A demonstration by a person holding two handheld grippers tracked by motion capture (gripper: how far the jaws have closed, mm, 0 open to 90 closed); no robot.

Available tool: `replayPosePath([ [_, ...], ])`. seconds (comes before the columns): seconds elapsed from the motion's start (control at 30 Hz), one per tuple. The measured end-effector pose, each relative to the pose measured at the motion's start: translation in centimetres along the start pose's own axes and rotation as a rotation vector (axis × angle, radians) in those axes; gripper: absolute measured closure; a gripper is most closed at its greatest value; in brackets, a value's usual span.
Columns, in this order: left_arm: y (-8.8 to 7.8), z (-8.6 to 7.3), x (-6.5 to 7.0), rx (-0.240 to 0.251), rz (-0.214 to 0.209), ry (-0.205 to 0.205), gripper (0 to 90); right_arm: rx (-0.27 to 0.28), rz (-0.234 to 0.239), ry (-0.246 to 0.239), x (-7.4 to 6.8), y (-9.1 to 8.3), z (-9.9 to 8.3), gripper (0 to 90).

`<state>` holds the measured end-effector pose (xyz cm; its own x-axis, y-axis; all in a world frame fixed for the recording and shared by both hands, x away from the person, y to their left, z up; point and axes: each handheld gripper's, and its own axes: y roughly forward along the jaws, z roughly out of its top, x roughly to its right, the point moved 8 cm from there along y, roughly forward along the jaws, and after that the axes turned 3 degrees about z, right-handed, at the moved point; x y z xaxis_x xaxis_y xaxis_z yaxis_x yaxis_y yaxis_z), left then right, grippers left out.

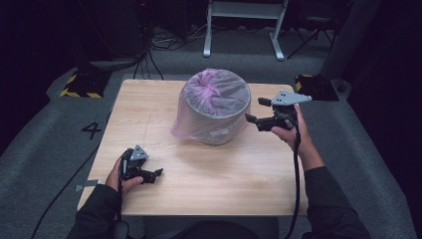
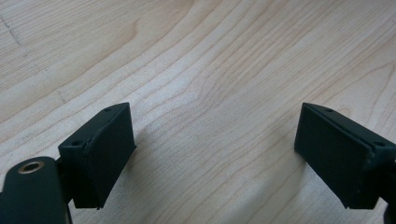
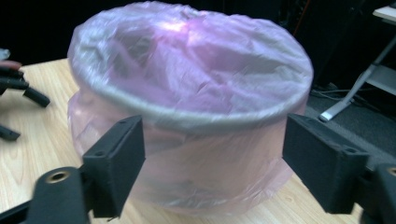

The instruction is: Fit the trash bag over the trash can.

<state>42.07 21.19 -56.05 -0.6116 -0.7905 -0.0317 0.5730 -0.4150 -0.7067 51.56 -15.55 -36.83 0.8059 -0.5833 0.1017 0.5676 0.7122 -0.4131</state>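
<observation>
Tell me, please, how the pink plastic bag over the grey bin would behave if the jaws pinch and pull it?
The pink plastic bag looks thin and crinkled, so it would probably stretch, bunch up or tear. It hangs loose around the grey bin, so pulling may slide it off. The bin looks wide and low, so tipping seems unlikely.

The pink bag [image 3: 187, 93] hides the bin's contents; its outline is blurred in the right gripper view, base cut off.

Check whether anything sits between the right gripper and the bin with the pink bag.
Nothing visible does. The right gripper hangs open just right of the bin, pointing at it, with only air between its jaws and the pink bag over the bin's rim.
</observation>
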Motion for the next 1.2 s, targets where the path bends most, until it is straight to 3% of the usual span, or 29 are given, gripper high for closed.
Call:
replayPosePath([
  [0.13,0.0,0.0,0.0,0.001,0.000,0.001,11.9,-0.003,0.001,0.028,0.3,0.4,1.4,22.8],
  [0.23,0.0,0.0,0.0,0.001,0.000,0.000,11.9,-0.004,0.000,0.022,0.4,0.9,2.0,23.4],
  [0.53,0.0,0.0,0.0,0.000,0.000,0.001,11.9,0.005,0.049,0.050,0.4,2.5,3.0,23.4],
  [0.7,0.0,0.0,0.0,0.001,0.000,0.001,11.9,-0.017,0.062,0.039,0.2,3.9,3.5,24.0],
  [0.87,0.0,0.0,0.0,0.000,0.000,0.002,11.9,-0.039,0.070,-0.016,-0.5,5.1,4.4,29.8],
  [1.0,0.0,0.0,0.0,0.000,0.001,0.002,11.9,-0.047,0.076,-0.020,-0.7,6.2,5.1,38.1],
  [1.2,0.0,0.0,0.0,0.000,0.000,0.002,11.9,-0.071,0.095,0.017,-0.1,7.7,5.6,34.2],
])
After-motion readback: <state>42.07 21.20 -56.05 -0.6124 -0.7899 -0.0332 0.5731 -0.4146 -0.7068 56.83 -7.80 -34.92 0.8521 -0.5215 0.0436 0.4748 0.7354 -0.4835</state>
